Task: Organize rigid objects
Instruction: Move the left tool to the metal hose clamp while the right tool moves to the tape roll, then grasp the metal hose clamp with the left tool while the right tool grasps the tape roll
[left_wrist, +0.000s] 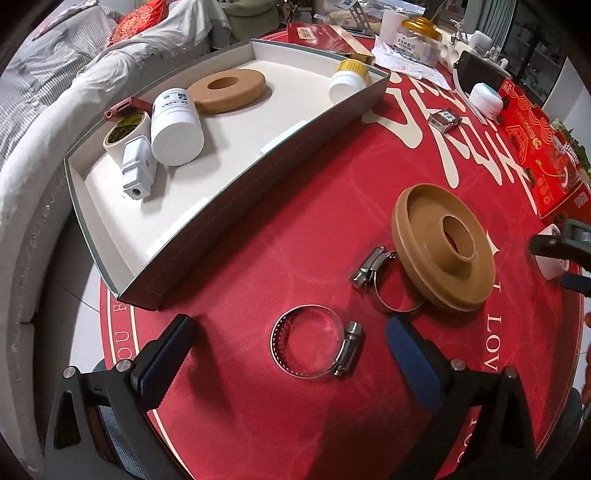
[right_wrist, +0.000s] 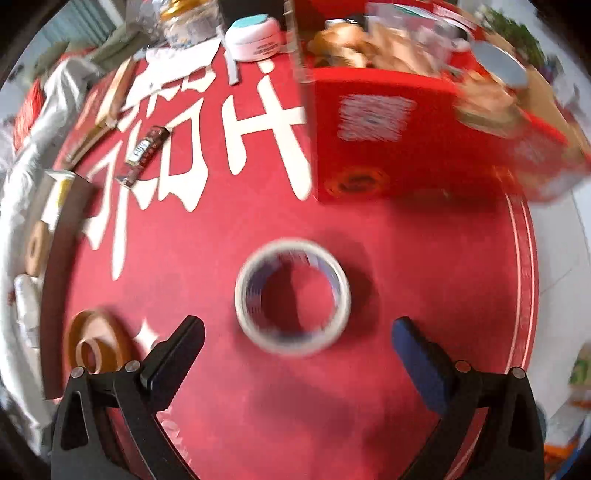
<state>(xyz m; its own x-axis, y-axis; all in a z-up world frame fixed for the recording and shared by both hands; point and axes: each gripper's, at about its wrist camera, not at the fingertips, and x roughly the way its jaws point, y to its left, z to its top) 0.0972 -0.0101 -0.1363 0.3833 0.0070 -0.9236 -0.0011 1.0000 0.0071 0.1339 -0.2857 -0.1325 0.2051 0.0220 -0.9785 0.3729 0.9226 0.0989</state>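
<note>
In the left wrist view my left gripper (left_wrist: 288, 354) is open, its fingers on either side of a metal hose clamp (left_wrist: 317, 341) lying flat on the red mat. A second hose clamp (left_wrist: 384, 280) leans against a tan plastic disc (left_wrist: 443, 251). The grey tray (left_wrist: 258, 184) holds a tan ring (left_wrist: 231, 90), a white bottle (left_wrist: 177, 129), a tape roll (left_wrist: 123, 129), a white plug (left_wrist: 136, 171) and a yellow-capped bottle (left_wrist: 347, 79). In the blurred right wrist view my right gripper (right_wrist: 295, 343) is open just short of a white tape roll (right_wrist: 291, 295).
A red gift box (right_wrist: 406, 140) stands beyond the tape roll. A white cream jar (right_wrist: 255, 37), a small wrapped bar (right_wrist: 144, 155) and a glass jar (left_wrist: 419, 40) sit further back. The tan disc (right_wrist: 96, 347) lies left of my right gripper. A sofa borders the table's left.
</note>
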